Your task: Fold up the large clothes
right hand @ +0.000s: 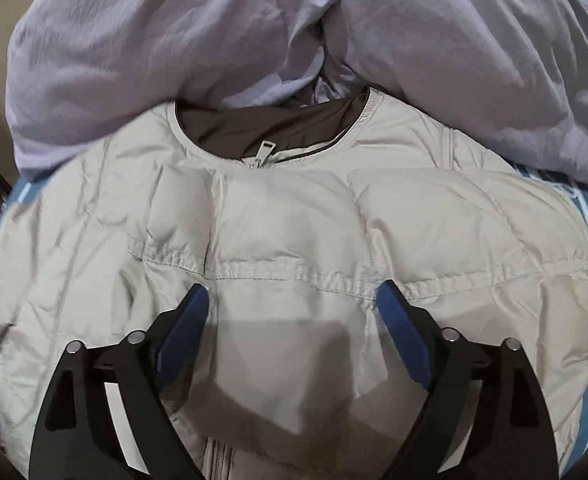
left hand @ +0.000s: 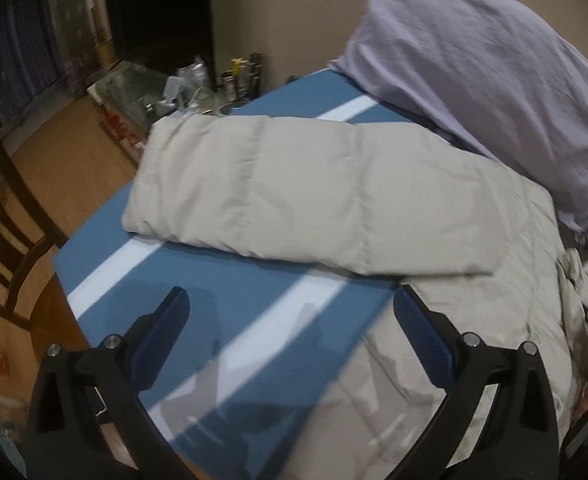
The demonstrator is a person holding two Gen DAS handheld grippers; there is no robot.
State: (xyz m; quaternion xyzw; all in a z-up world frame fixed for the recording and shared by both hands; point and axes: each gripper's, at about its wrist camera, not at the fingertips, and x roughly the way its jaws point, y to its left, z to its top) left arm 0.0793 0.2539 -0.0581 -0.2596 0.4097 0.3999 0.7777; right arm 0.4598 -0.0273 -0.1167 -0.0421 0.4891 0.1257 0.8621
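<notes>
Jacket (right hand: 294, 216) first: the cream puffer lies face up on the blue striped tabletop (left hand: 229, 304), zip closed, collar toward a lavender garment (right hand: 454, 60) heaped at the far edge. My right gripper (right hand: 291, 300) hovers over its chest with fingers (right hand: 191, 320) spread wide and nothing between them; released, not pressing the fabric. My left gripper (left hand: 289, 312) is likewise splayed and empty, above bare tabletop just beside the jacket's edge. Beyond it, one sleeve (left hand: 294, 184) stretches out sideways across the tabletop, well clear of the body.

I judge the step in hand to be bringing that sleeve in. To do it well, I would take the sleeve near its cuff end with the left fingers, pinching only the top layer of padding, and lay it flat across the chest. The right could pin the body near the zip so the slick shell does not slide. Puffy fill springs back, so press the fold down before letting go.
</notes>
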